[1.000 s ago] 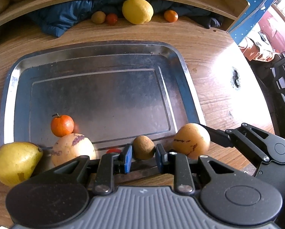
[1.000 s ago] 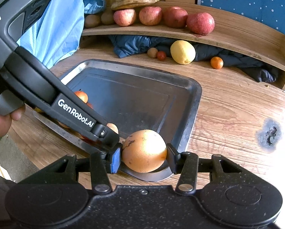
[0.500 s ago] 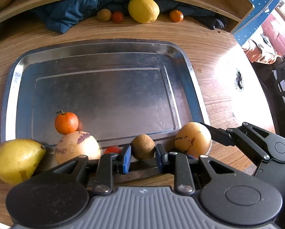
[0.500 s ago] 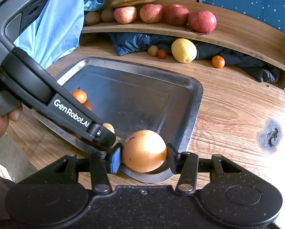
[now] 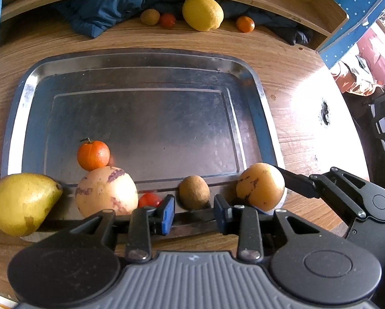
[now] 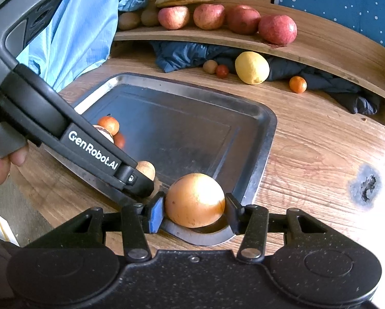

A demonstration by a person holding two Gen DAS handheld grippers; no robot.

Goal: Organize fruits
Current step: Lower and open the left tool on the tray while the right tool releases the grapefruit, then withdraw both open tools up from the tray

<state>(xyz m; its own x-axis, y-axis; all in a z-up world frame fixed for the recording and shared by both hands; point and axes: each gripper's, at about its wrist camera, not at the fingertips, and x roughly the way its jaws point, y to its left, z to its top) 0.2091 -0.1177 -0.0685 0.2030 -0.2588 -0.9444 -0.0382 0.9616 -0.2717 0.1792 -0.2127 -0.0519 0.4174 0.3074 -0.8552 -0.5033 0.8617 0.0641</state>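
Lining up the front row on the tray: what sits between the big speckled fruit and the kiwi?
In the left wrist view, a small red tomato lies between the speckled fruit and the kiwi, at the tray's near edge.

At the lower left of the frame sits a yellow pear, beside it a cream melon streaked purple; the tray is grey steel, the counter brown woodgrain.

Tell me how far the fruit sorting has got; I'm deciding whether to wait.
Partly done. On the tray: orange, speckled melon, tomato, with a pear at its edge. In hand: the left gripper is opening off a kiwi; the right gripper holds a round fruit over the tray corner. Left: lemon and three small fruits.
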